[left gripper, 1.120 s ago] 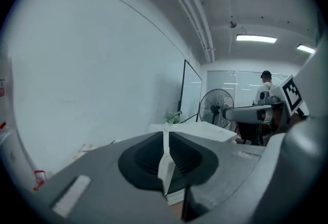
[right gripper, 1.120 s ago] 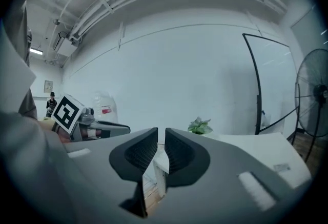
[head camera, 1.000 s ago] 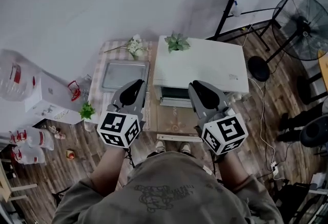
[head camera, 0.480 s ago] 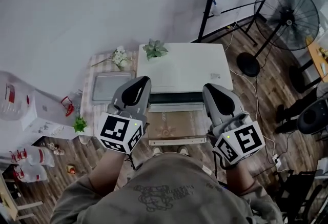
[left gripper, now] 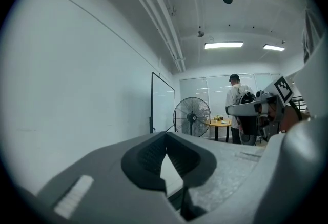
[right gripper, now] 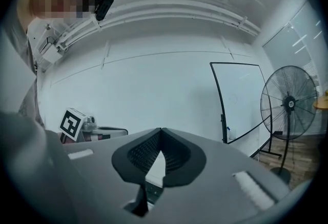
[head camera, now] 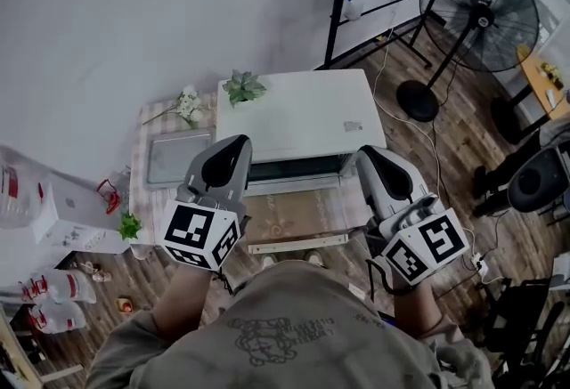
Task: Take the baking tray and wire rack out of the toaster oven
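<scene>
Both grippers have shifted right along the oven [head camera: 298,111] front. Left gripper [head camera: 233,143] and right gripper [head camera: 369,156]: jaws together, empty. Tray [head camera: 178,159] lies on the cloth [head camera: 141,191] left of the oven, whose inside is too dark to read.

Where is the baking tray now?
In the head view the baking tray lies left of the toaster oven on the checkered table, beyond the left gripper.

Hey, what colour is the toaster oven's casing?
White. The toaster oven shows a plain white top, clearest in the head view.
</scene>
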`<state>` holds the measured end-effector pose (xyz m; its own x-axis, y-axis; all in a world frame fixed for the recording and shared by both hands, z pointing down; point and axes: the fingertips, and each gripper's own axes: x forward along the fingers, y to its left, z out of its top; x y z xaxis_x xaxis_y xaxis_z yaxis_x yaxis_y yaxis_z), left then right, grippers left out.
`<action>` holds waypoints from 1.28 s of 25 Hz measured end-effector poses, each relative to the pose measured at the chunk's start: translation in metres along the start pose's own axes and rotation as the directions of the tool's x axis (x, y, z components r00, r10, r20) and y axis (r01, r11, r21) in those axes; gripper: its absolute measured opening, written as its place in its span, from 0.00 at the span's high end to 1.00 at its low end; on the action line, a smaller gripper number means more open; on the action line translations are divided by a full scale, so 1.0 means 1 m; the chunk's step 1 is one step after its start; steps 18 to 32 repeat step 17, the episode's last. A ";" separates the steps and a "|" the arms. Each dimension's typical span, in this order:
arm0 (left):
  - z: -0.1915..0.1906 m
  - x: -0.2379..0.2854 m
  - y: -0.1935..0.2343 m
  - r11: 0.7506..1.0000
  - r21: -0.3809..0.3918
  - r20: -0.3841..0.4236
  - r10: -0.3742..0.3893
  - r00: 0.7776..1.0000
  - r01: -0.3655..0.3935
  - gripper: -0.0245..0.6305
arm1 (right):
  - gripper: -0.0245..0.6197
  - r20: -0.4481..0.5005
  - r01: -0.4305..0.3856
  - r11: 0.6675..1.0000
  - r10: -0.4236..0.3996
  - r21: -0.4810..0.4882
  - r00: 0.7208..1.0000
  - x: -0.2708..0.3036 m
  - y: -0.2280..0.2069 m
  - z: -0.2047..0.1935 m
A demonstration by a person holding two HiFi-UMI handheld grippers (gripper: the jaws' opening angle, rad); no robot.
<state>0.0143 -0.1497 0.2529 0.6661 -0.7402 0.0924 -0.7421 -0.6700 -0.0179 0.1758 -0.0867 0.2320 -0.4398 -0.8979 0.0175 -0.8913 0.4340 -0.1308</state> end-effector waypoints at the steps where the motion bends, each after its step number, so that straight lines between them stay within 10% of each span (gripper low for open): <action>1: 0.000 0.001 0.000 1.000 -0.003 -0.002 0.000 1.000 0.000 0.96 | 0.92 0.000 0.000 1.000 0.000 -0.005 1.000 -0.001 0.000 0.001; 32: -0.003 0.004 0.001 1.000 -0.027 -0.017 0.007 1.000 -0.007 0.96 | 0.92 0.010 -0.014 0.998 0.015 -0.065 1.000 0.006 -0.003 0.013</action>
